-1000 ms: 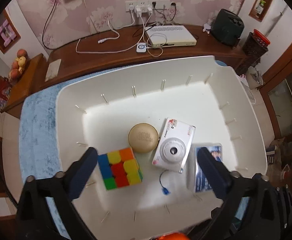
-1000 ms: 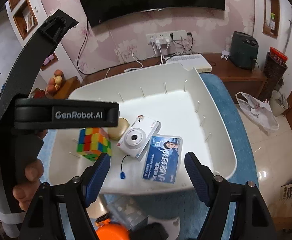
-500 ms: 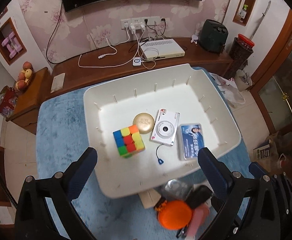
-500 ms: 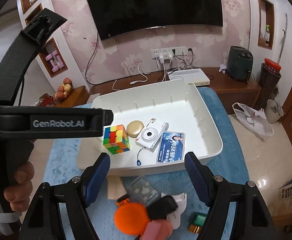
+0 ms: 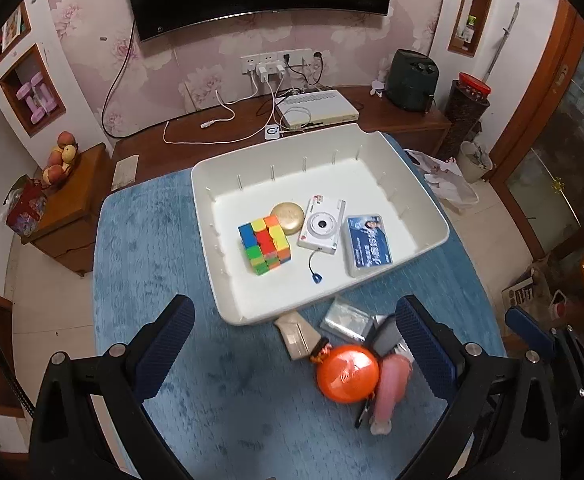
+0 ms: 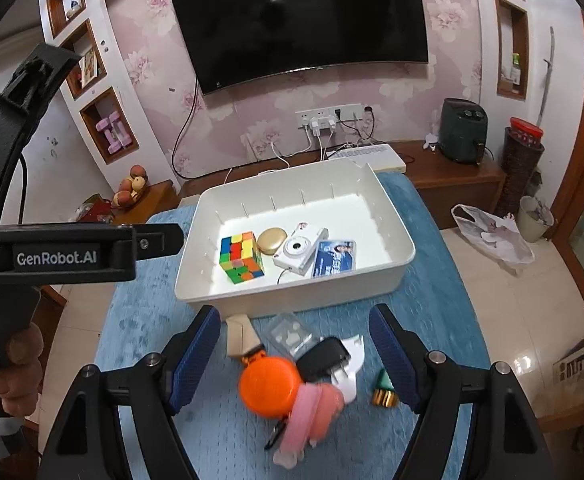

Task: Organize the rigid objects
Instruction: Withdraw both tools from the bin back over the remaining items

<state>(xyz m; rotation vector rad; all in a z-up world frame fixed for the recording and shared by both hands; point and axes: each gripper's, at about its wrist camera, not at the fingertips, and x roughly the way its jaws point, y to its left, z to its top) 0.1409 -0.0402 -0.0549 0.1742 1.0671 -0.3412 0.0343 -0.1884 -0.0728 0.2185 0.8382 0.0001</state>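
A white bin (image 5: 228, 300) (image 6: 387, 200) on the blue mat holds a colour cube (image 5: 264, 245) (image 6: 240, 257), a gold round case (image 5: 288, 218) (image 6: 271, 240), a white camera (image 5: 321, 229) (image 6: 299, 250) and a blue card case (image 5: 368, 245) (image 6: 335, 263). In front of the bin lies a pile: an orange disc (image 5: 347, 374) (image 6: 268, 386), a pink item (image 5: 389, 390) (image 6: 311, 410), a black item (image 6: 323, 358) and a clear packet (image 5: 345, 322) (image 6: 290, 332). My left gripper (image 5: 293, 346) is open and empty above the mat. My right gripper (image 6: 293, 350) is open and empty above the pile.
A small green-gold item (image 6: 383, 394) lies right of the pile. A beige card (image 5: 295, 338) (image 6: 240, 336) lies by the bin's front wall. A wooden TV bench (image 5: 232, 140) with cables and a white box (image 5: 317, 108) stands behind. The left gripper's body (image 6: 52, 256) fills the left of the right wrist view.
Both grippers have pulled back and up from the bin, so the whole bin and the pile in front of it now show. Both stay open and empty.
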